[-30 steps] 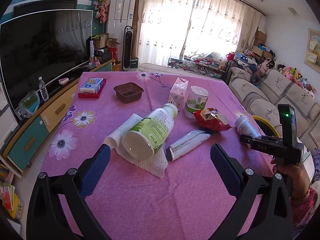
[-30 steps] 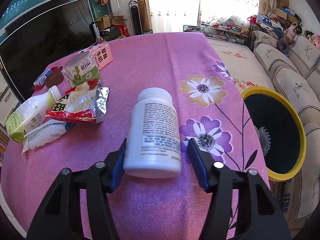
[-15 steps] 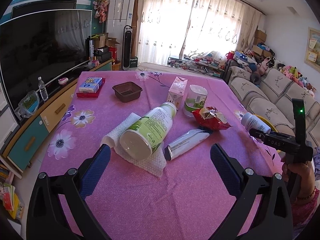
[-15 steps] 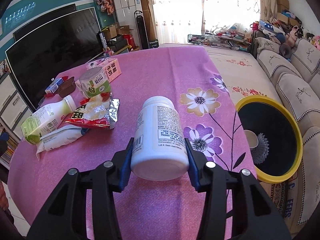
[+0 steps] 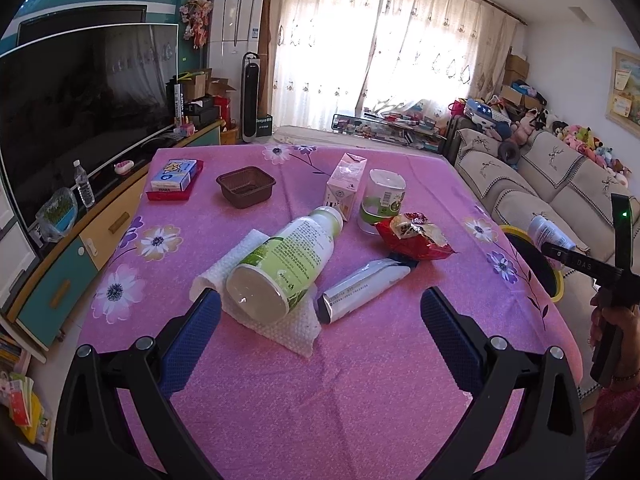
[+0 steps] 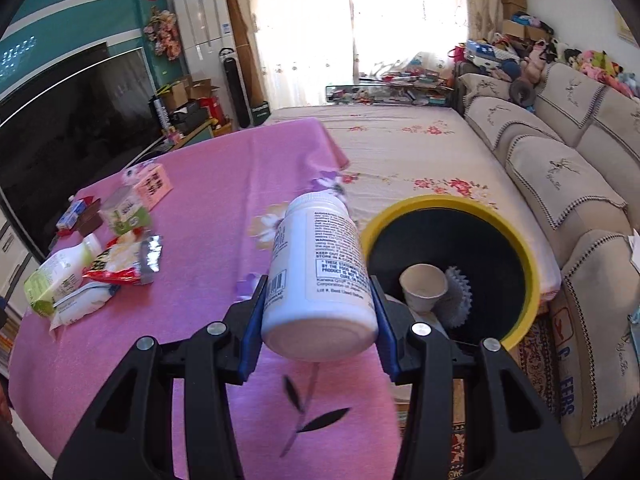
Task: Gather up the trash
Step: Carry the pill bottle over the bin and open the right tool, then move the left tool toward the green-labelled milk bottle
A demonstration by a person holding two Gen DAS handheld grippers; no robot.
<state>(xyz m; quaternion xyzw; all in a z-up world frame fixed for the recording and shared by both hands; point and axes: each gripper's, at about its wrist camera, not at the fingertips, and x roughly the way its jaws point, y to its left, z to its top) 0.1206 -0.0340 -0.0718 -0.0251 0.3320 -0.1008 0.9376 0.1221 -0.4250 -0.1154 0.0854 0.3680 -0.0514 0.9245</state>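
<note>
My right gripper [image 6: 318, 316] is shut on a white pill bottle [image 6: 320, 276] and holds it in the air over the table's right edge, beside a yellow-rimmed black bin [image 6: 516, 236] with a paper cup [image 6: 424, 290] inside. The same bottle [image 5: 550, 234] and bin [image 5: 558, 288] show at the far right of the left wrist view. My left gripper [image 5: 320, 320] is open and empty above the pink table [image 5: 320, 380], just short of a lying green-and-white bottle [image 5: 288, 260] on a paper towel [image 5: 280, 324], a white tube [image 5: 364, 284] and a red snack bag [image 5: 416, 234].
Further back stand a pink carton [image 5: 345, 188], a green-white cup [image 5: 382, 200], a brown tray [image 5: 246, 186] and a blue box on a red tray [image 5: 174, 178]. A TV cabinet [image 5: 52, 264] runs along the left; a sofa [image 6: 568, 184] lies to the right.
My right gripper lifted the pill bottle off the table and carried it right, toward the bin. The left gripper stayed open and almost still.
</note>
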